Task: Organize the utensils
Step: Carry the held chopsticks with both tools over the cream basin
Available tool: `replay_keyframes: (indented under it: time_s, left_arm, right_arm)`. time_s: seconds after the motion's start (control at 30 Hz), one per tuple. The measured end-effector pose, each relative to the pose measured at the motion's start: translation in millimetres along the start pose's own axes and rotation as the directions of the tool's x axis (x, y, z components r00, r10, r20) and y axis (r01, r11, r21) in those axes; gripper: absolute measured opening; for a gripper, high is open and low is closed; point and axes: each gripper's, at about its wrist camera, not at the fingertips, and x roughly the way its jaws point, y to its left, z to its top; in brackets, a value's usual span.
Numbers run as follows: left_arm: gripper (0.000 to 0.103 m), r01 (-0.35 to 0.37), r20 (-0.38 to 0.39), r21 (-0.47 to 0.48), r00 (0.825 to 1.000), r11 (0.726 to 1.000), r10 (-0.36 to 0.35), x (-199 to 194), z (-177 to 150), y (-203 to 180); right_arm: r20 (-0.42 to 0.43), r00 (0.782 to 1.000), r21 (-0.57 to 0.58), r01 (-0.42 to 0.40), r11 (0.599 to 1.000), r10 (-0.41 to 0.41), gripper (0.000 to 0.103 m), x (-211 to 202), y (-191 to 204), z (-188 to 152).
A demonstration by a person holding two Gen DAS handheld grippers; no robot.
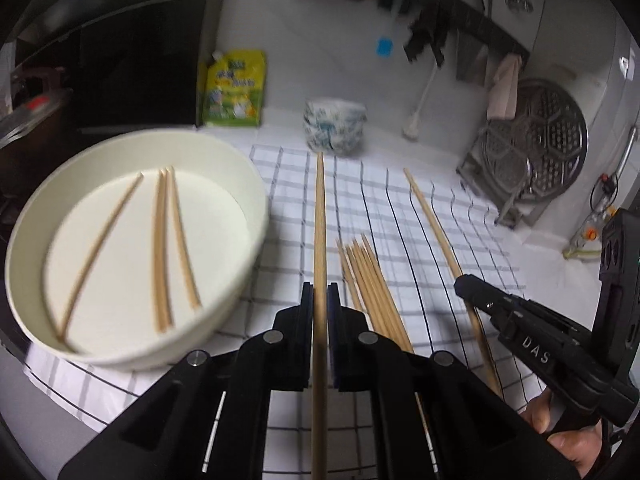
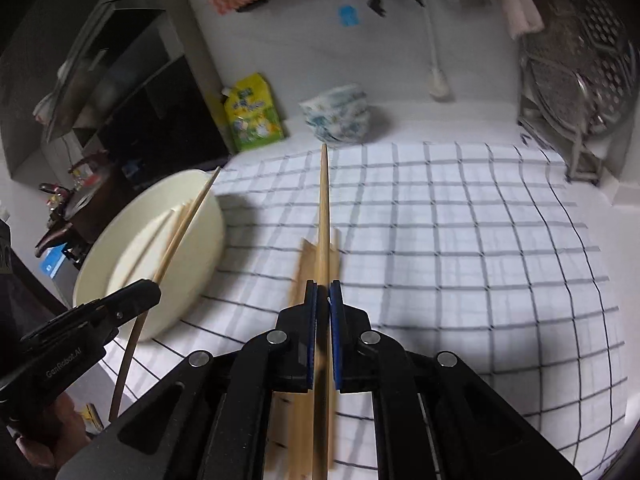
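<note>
Both claws, left [image 1: 320, 292] and right [image 2: 323, 290], each pinched one chopstick [image 1: 319, 216]; left, the bowl [image 1: 240, 168] held three sticks [image 1: 164, 248]; cloth [image 2: 480, 240] lay bare rightward.

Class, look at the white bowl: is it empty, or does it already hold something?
Not empty. The bowl holds three chopsticks lying flat on its bottom, seen from the left wrist.
</note>
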Motion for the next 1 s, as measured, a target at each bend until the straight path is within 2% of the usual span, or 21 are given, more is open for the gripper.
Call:
replay_keyframes:
  time_s: [0.1,0.17,0.37,0.53,0.77,0.93,0.97,1.0]
  left_arm:
    - [0.008,-0.051,0.062,-0.039,0.997,0.998,0.053,-15,14,34]
    - [0.008,-0.086,0.075,-0.066,0.993,0.994,0.091,-19,20,58]
    - [0.008,-0.198,0.075,-0.146,0.975,0.969,0.21,-20,35,133]
    - [0.008,-0.227,0.039,-0.181,0.971,0.957,0.238,-9,38,172]
    - [0.008,-0.21,-0.001,-0.196,0.977,0.958,0.214,15,44,190]
    - [0.008,-0.215,-0.03,-0.198,0.977,0.956,0.213,26,43,193]
    - [0.009,-0.216,-0.032,-0.202,0.976,0.955,0.214,27,42,194]
    - [0.014,-0.218,-0.031,-0.206,0.976,0.954,0.216,26,41,195]
  right_arm:
    - [0.009,0.999,-0.044,-0.048,0.998,0.048,0.006,10,38,19]
    - [0.0,0.997,-0.07,-0.076,0.995,0.076,0.006,20,62,30]
    - [-0.073,0.988,-0.17,-0.146,0.975,0.135,0.006,68,140,50]
    - [-0.152,0.976,-0.191,-0.181,0.965,0.154,0.006,111,182,53]
    - [-0.22,0.968,-0.193,-0.161,0.968,0.117,0.006,148,201,52]
    - [-0.227,0.969,-0.183,-0.143,0.973,0.1,0.007,156,198,49]
    - [-0.224,0.969,-0.178,-0.144,0.973,0.102,0.007,156,196,50]
    - [-0.223,0.969,-0.177,-0.145,0.973,0.104,0.015,156,194,50]
